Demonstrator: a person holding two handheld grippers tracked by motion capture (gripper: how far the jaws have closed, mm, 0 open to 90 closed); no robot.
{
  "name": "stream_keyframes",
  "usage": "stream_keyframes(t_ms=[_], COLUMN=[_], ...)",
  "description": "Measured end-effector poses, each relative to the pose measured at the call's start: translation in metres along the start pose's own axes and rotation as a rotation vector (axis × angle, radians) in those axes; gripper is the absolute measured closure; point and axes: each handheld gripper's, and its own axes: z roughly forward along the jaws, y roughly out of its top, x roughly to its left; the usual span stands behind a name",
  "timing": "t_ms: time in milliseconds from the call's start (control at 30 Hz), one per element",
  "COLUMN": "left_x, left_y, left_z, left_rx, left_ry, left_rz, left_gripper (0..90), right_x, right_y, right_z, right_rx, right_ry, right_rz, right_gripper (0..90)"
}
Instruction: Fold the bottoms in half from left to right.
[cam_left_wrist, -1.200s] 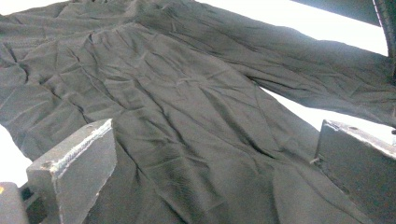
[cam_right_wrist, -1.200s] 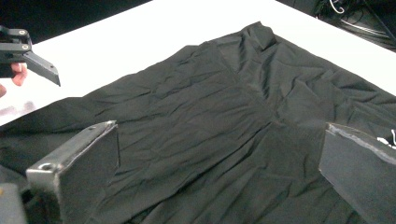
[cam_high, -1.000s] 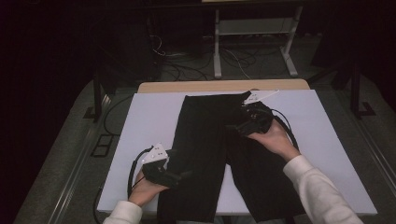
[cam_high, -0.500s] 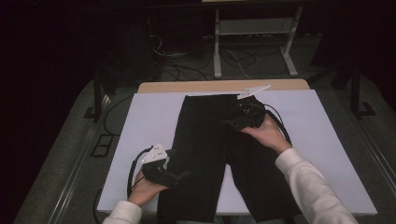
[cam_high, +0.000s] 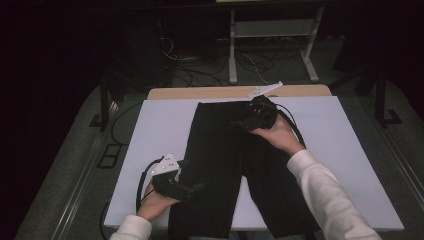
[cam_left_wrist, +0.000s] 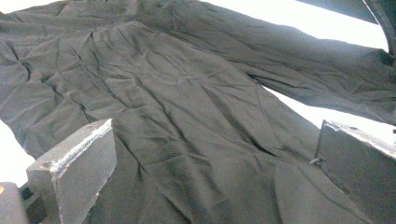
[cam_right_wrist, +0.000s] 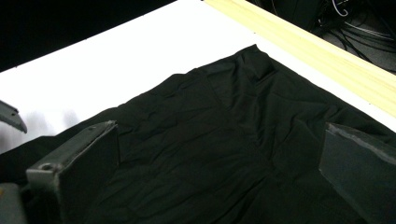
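right gripper (cam_high: 246, 121) now nearer waistband, wide open over trousers (cam_high: 225, 165)

Sleeves: white, long, on both forearms, reaching to the wrists.
Left gripper (cam_high: 197, 187): black body, pale grey three-cornered plate on top, black cable looping behind.
Right gripper (cam_high: 240, 123): black body, same pale grey plate, black cable curving past the hand.
Jaws: two dark grey flat blocks on each, edges worn pale, small round screw near left block.
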Motion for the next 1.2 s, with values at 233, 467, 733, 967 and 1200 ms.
stream_keyframes(t_ms=[233,467,733,967,1200], left_x=[0.000,0.000,-0.001,0.000,0.000], left_y=[0.000,0.000,0.000,-0.001,-0.001], left_z=[0.000,0.000,0.000,0.000,-0.001], left_rx=[0.001,0.002,0.001,0.002,-0.001], left_ry=[-0.002,-0.001,-0.002,-0.004,-0.005], left_rz=[0.000,0.000,0.001,-0.003,-0.003], left_gripper=[0.0,0.0,0.0,0.0,0.0], right_x=[-0.004,-0.007,-0.006,-0.003,-0.002], right_y=[0.002,0.007,0.019,0.032,0.043], right_z=[0.009,0.019,0.031,0.038,0.047], right_rx=[0.005,0.008,0.003,-0.011,-0.016], right_ry=[-0.007,-0.010,-0.014,-0.011,-0.014], right_rz=[0.004,0.004,0.002,0.003,-0.006], right_gripper=[0.0,0.0,0.0,0.0,0.0])
